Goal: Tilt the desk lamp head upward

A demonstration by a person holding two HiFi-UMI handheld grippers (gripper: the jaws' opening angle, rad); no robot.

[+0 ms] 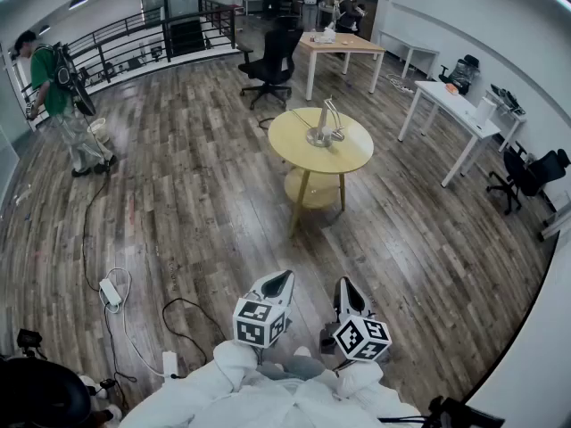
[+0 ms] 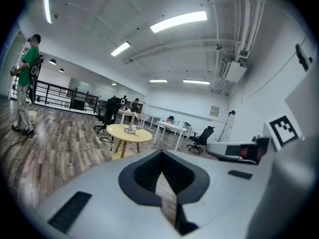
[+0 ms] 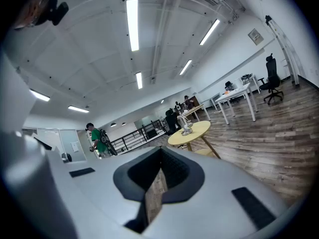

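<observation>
A silver desk lamp (image 1: pixel 325 128) stands on a round yellow table (image 1: pixel 343 156) in the middle of the room, several steps ahead of me. Its thin arm rises from a round base. Both grippers are held low and close to my body, far from the lamp. My left gripper (image 1: pixel 278 283) is shut with nothing in it, and my right gripper (image 1: pixel 350 294) is shut and empty too. The left gripper view shows the lamp (image 2: pixel 131 126) small on the table (image 2: pixel 119 132) beyond the left gripper (image 2: pixel 162 156). In the right gripper view the lamp (image 3: pixel 185 124) lies past the right gripper (image 3: pixel 160 151).
A black office chair (image 1: pixel 270 65) and a wooden desk (image 1: pixel 339 45) stand behind the table. White desks (image 1: pixel 451 105) line the right wall. A person in a green shirt (image 1: pixel 61 92) stands far left. Cables and a power strip (image 1: pixel 111 292) lie on the wood floor at my left.
</observation>
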